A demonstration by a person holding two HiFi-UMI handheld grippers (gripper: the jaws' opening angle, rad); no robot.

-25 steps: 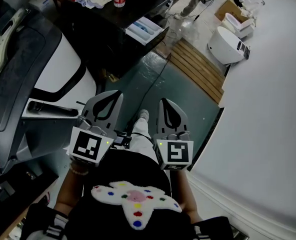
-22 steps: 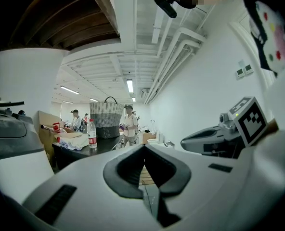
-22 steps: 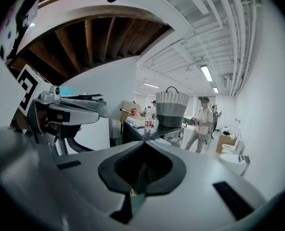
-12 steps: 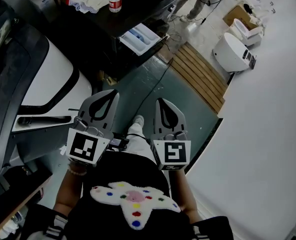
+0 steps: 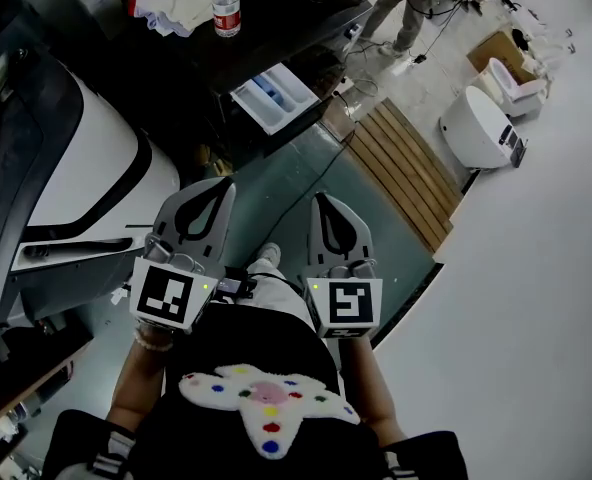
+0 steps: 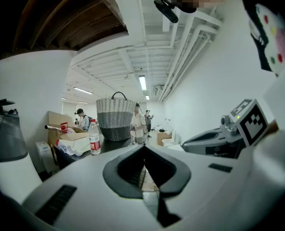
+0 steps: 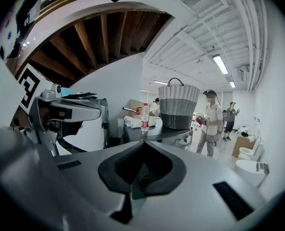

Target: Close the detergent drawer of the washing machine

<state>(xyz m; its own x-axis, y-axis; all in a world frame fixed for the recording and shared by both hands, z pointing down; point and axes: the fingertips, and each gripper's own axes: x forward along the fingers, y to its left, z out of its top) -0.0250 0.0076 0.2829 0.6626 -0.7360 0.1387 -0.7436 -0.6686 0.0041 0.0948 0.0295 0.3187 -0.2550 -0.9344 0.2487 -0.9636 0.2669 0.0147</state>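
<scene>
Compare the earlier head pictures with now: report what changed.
The person has moved toward the washing machine: its open detergent drawer and the bottle on top sit lower, nearer, in the head view. Nothing grasped or released. The left gripper and right gripper stay side by side, shut, empty; the drawer stays open.

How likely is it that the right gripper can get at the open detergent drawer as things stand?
Probably yes, once the person steps closer: the detergent drawer stands open well ahead of the right gripper, with only bare floor between. Its fingers are shut and empty.
</scene>
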